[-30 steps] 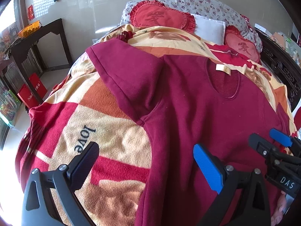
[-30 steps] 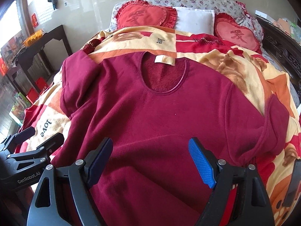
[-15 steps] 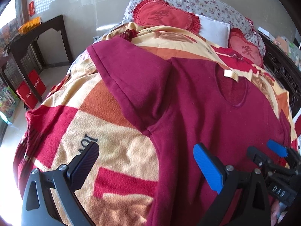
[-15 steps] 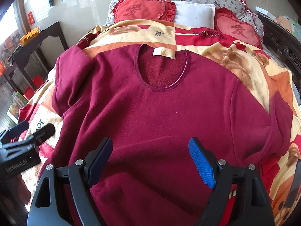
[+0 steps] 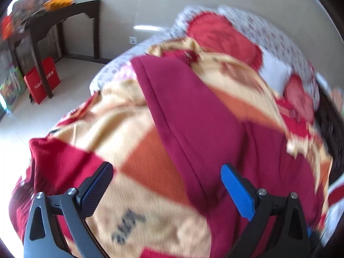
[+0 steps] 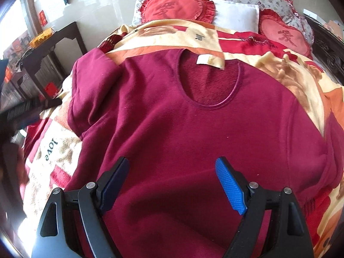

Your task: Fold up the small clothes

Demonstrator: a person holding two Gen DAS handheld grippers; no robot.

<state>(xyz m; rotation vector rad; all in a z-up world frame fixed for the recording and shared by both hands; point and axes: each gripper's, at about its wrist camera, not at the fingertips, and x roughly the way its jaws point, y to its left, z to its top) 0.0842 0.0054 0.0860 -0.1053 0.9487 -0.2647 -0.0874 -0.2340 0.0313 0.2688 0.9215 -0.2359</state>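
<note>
A dark red fleece top [image 6: 193,133] lies face up on a red, orange and cream blanket [image 6: 53,150], neck hole and white label [image 6: 209,61] toward the pillows. Its left sleeve [image 6: 90,99] is folded in beside the body and its right sleeve [image 6: 331,150] hangs at the bed's right side. My right gripper [image 6: 174,182] is open above the lower chest, holding nothing. My left gripper [image 5: 167,193] is open above the left sleeve's edge [image 5: 185,129] and the blanket [image 5: 120,133]; that view is blurred.
Two red heart cushions [image 6: 172,6] [image 6: 283,34] and a white pillow [image 6: 236,17] lie at the head of the bed. A dark wooden side table [image 5: 53,28] and red bags [image 5: 42,81] stand on the floor to the left. Carved dark bed frame [image 6: 331,56] on the right.
My left gripper has swung left and forward, from the top's body to over the left sleeve and blanket, and left the right wrist view's lower left. My right gripper has moved slightly forward.
</note>
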